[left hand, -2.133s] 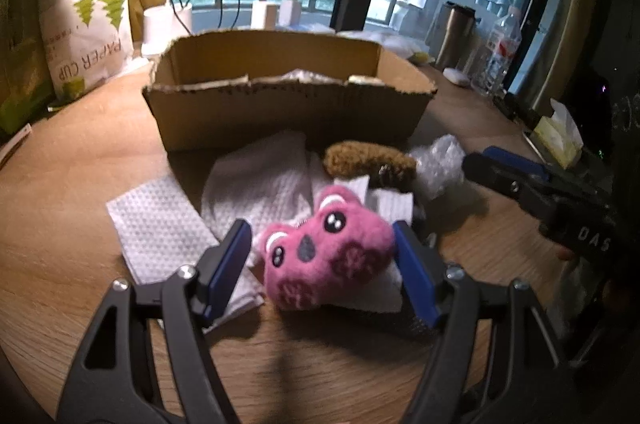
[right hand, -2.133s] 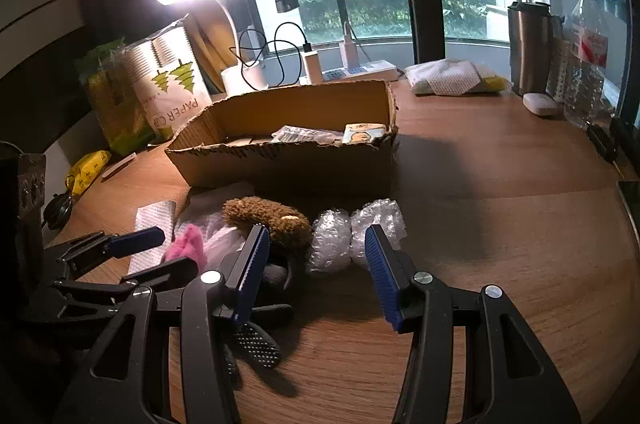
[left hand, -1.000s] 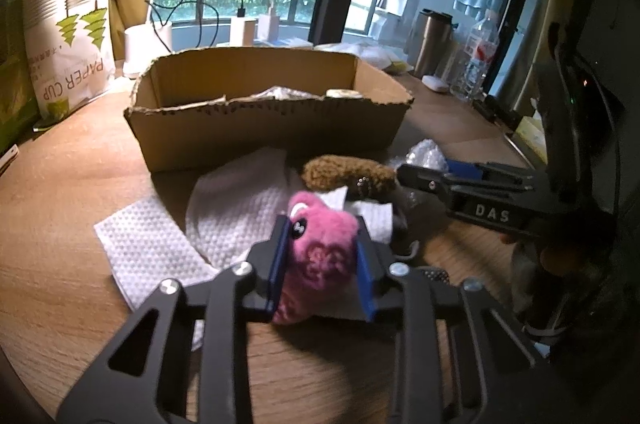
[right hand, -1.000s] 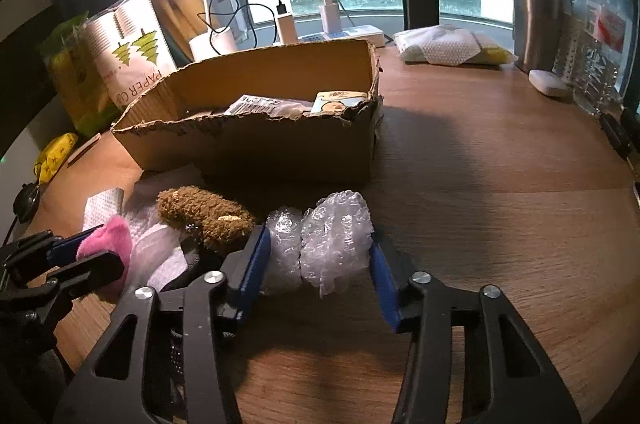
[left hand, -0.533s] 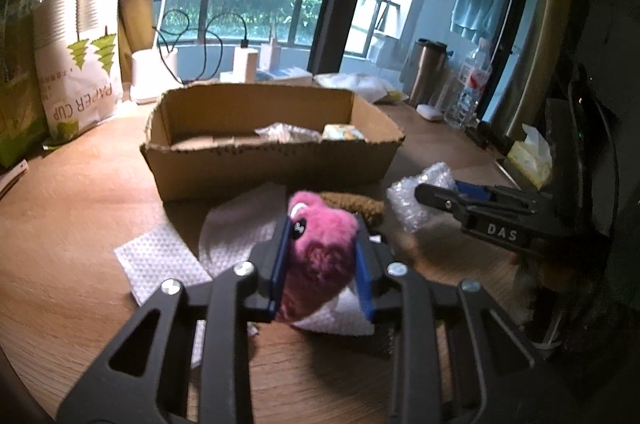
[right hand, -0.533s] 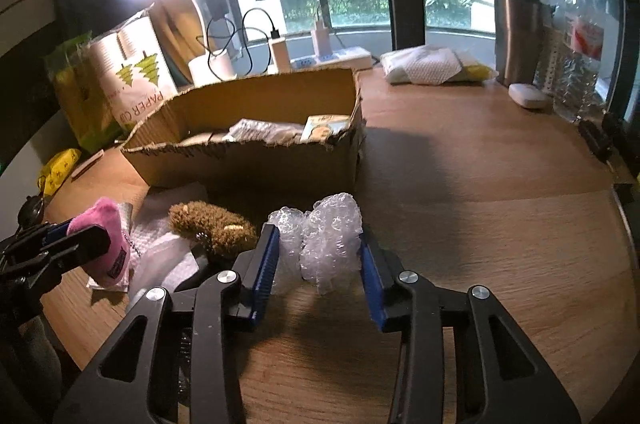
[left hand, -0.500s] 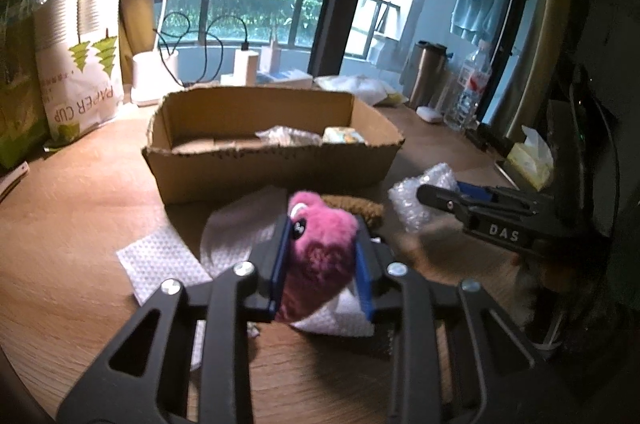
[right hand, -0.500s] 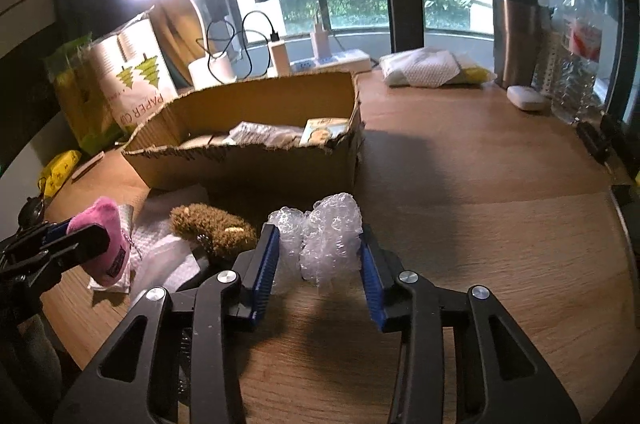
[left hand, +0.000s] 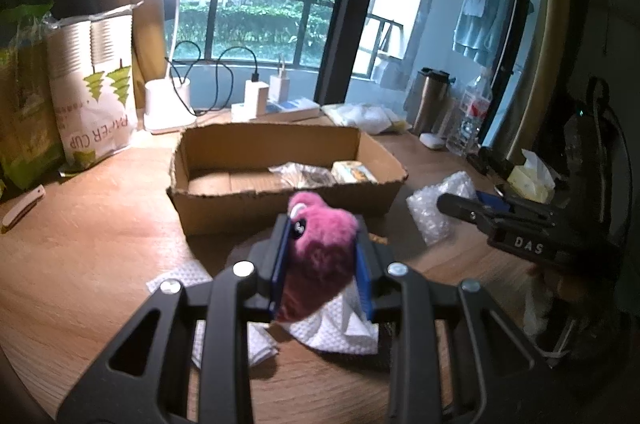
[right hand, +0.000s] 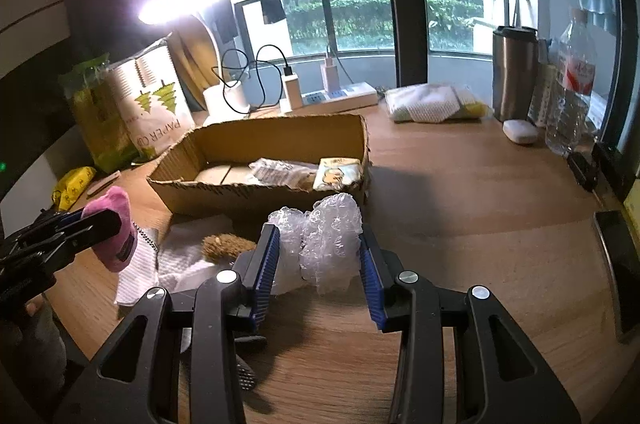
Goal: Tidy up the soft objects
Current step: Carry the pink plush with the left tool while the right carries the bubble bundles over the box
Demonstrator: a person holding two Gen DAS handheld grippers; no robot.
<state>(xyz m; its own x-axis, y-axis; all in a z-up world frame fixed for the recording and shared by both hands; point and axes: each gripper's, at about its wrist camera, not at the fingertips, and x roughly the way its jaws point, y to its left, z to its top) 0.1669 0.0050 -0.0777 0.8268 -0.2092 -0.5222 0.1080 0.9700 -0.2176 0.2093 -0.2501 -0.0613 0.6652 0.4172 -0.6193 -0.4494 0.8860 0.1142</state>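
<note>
Pink plush toy [left hand: 320, 256] sits clamped in the left gripper [left hand: 322, 264], clear of the table [left hand: 88, 256], while the right gripper [right hand: 318, 264] is clamped on a wad of bubble wrap [right hand: 320, 244] — both just short of the cardboard box's [left hand: 280, 212] near wall. To do this step well, I would carry each load over that wall before letting go, and use the bare half of the box floor, away from the packets already inside. The toy's long axis runs roughly upright, ear end toward the box; the wrap lies crosswise between the pads.
</note>
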